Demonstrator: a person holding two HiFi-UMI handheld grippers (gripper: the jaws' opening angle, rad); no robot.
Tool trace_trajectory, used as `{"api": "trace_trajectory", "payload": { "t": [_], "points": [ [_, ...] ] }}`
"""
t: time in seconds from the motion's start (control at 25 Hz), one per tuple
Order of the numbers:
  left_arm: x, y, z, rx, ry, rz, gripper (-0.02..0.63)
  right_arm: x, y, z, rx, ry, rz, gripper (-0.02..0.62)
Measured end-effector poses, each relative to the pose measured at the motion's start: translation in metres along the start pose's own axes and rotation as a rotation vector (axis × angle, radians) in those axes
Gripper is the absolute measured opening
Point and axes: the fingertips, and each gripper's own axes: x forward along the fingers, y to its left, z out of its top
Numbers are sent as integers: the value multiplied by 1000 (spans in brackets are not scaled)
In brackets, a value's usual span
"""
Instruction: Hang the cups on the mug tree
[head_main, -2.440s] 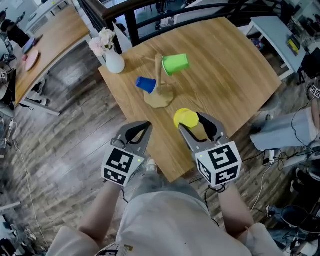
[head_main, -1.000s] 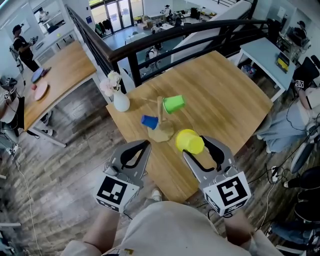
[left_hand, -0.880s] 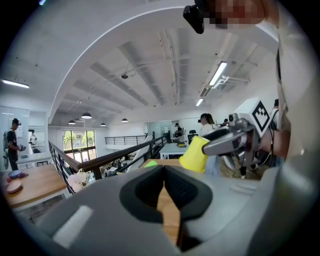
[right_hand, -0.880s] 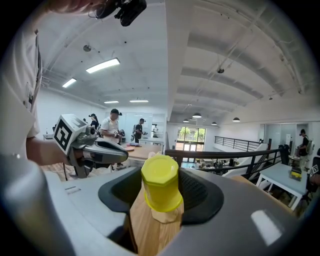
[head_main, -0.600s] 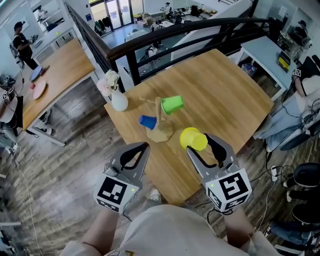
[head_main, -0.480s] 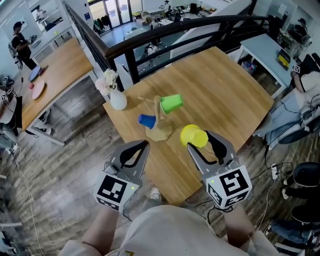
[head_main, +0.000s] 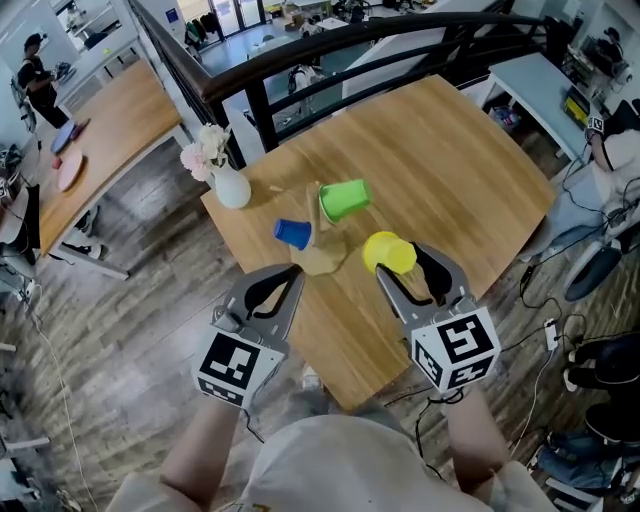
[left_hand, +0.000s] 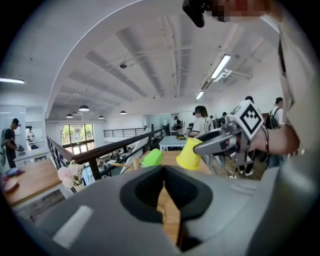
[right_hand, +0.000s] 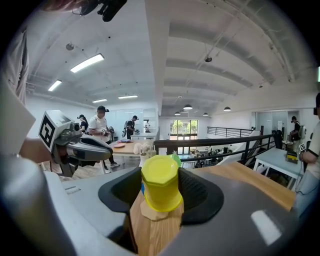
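Here we note both of the person's arms stretched forward, each hand-held gripper pointing away from the body and slightly downward toward the tabletop (head_main: 450, 160). The left hand-held gripper (head_main: 293, 272) hangs by the tabletop's near edge with its jaws pressed together and nothing between them; its own view confirms this (left_hand: 163, 167). The right hand-held gripper (head_main: 402, 263) has its jaws spread wide and clamped on the yellow cup (head_main: 390, 252), which sits mouth down with its base tilted back toward that gripper's camera (right_hand: 161, 187), above the tabletop just beside the mug tree (head_main: 318, 235). For markings, we see one cube with black-and-white square markers on each gripper, left (head_main: 235, 365) and right (head_main: 457, 347). Count: three cups, one mug tree, two grippers. The green cup (head_main: 345, 199) hangs to the right of the post, the blue cup (head_main: 292, 232) lower on its left. One white vase (head_main: 228, 185) with pale flowers stands at the tabletop's far-left corner.
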Motion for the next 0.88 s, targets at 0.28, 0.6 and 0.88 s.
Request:
{"api": "trace_trajectory", "payload": {
  "t": [0.28, 0.6, 0.88],
  "points": [
    [26, 14, -25, -32, 49, -9, 2, 43, -8, -30, 49, 58, 41, 236],
    [53, 25, -51, -39, 98, -18, 3, 87, -16, -66, 75, 128, 66, 236],
    [72, 32, -67, -62, 136, -29, 2, 117, -30, -89, 99, 168, 67, 236]
  ]
}}
